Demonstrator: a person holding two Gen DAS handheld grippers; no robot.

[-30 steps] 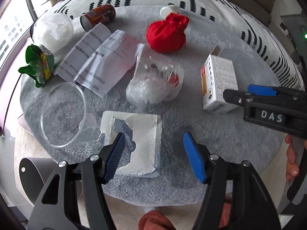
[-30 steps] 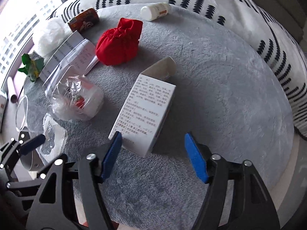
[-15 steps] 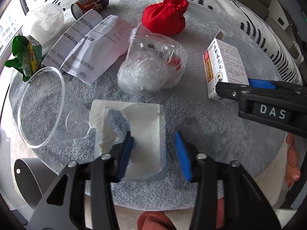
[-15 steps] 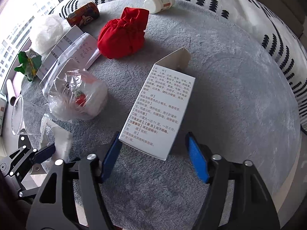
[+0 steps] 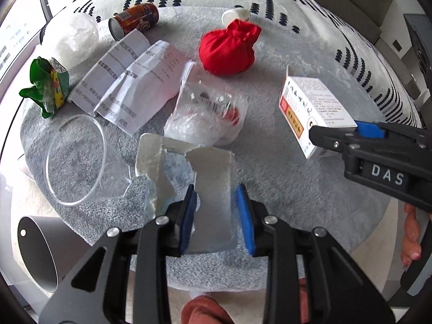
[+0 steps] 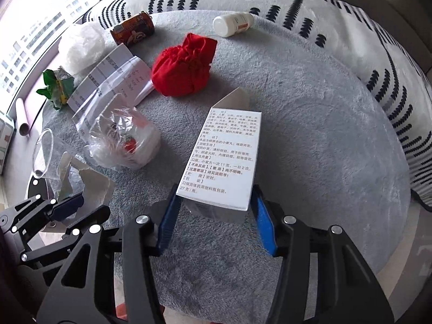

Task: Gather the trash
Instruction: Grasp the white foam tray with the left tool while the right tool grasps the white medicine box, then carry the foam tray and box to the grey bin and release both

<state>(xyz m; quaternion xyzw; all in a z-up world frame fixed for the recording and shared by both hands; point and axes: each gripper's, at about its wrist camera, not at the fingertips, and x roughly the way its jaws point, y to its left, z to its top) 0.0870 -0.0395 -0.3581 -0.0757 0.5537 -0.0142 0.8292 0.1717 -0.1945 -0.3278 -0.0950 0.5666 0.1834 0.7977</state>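
White carton [image 6: 225, 159] lengthwise along fingers

Pill bottle [image 5: 235, 15] half hidden behind red pouch [image 5: 229, 50] in left view. Bag contents [image 5: 208, 113] blurred by plastic. Grey tube [image 5: 37, 251] cut off at edge.

left gripper [image 5: 217, 216] closing, right gripper [image 6: 216, 221] closing
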